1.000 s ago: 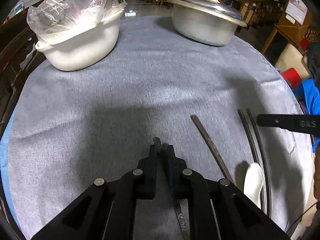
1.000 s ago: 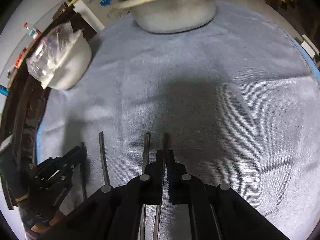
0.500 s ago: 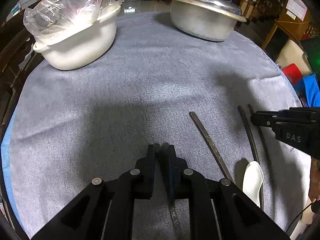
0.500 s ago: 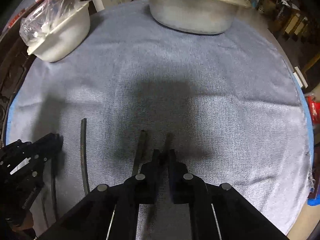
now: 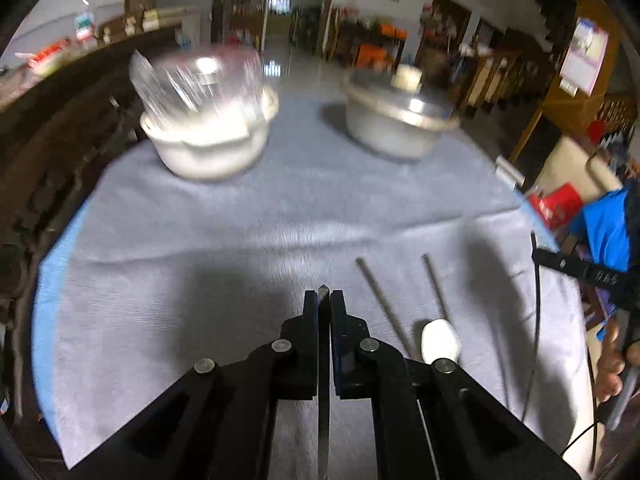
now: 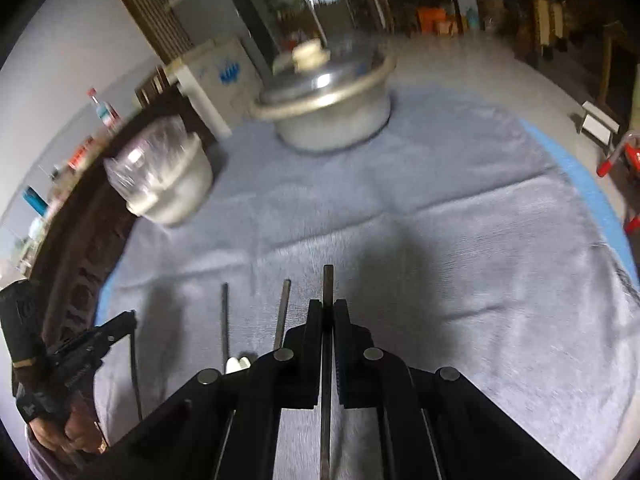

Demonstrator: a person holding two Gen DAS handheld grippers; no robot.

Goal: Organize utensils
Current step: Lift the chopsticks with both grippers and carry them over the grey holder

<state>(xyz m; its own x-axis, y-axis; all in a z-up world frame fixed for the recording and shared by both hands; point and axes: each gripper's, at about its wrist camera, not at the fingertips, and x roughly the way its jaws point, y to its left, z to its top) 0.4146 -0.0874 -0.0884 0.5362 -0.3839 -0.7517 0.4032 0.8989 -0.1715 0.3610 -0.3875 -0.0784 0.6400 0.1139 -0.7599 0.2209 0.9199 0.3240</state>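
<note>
The left gripper (image 5: 324, 298) is clenched on a thin dark metal chopstick (image 5: 323, 408), and the right gripper (image 6: 328, 306) is clenched on a second dark chopstick (image 6: 327, 280); both sticks are above the grey cloth-covered table (image 5: 224, 248). Such sticks are probably light, stiff and slippery, so a grip near the middle is safer. Two other chopsticks (image 5: 382, 304) and a white spoon (image 5: 439, 340) lie on the cloth.

Both hand-held grippers (image 5: 324, 300) (image 6: 328, 308) higher, chopsticks (image 5: 322, 294) (image 6: 328, 280) off cloth (image 5: 200, 260).
</note>
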